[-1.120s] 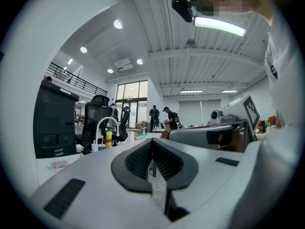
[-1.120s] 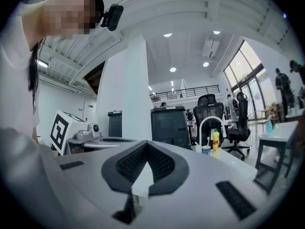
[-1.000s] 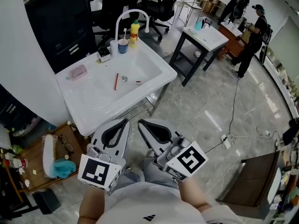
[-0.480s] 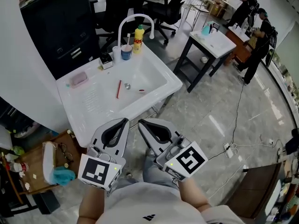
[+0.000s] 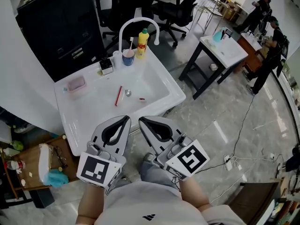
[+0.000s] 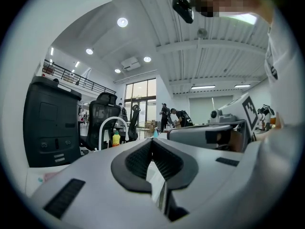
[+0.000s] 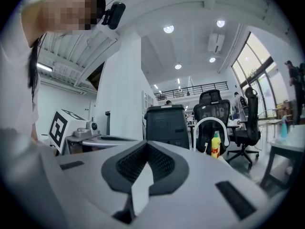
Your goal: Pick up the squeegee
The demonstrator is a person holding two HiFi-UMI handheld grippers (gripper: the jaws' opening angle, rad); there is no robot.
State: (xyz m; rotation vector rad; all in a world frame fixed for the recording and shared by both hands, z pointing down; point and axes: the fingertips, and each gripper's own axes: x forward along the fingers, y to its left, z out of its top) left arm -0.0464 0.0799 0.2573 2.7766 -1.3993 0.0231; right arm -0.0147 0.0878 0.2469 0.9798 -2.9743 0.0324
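Both grippers have travelled forward with me, and the white sink (image 5: 161,95) that sat further ahead now lies right under the jaw tips in the head view. The left gripper (image 5: 124,120) is clenched with nothing in it; its own view shows the ribbed pads meeting. The right gripper (image 5: 142,121) is likewise closed and empty.

I cannot tell which item is the squeegee. What lies in the basin is a thin red stick (image 5: 118,95), a small red piece (image 5: 142,99) and the drain (image 5: 128,93) between them.

On the sink's back ledge a cup (image 5: 128,56) holds a slim upright stick, with a yellow bottle (image 5: 141,43) just beside it under the arched white faucet (image 5: 133,21). A small box (image 5: 106,67) stands near the cup, and a pink dish (image 5: 75,84) sits well apart at the left corner.

Behind the sink stand a black cabinet (image 5: 56,27) and office chairs (image 5: 178,8). A second white sink stand (image 5: 229,55) carries a teal bottle (image 5: 217,35). People (image 5: 272,55) stand at the far right, and a cable runs over the marble floor (image 5: 220,121) to a power strip (image 5: 228,159).
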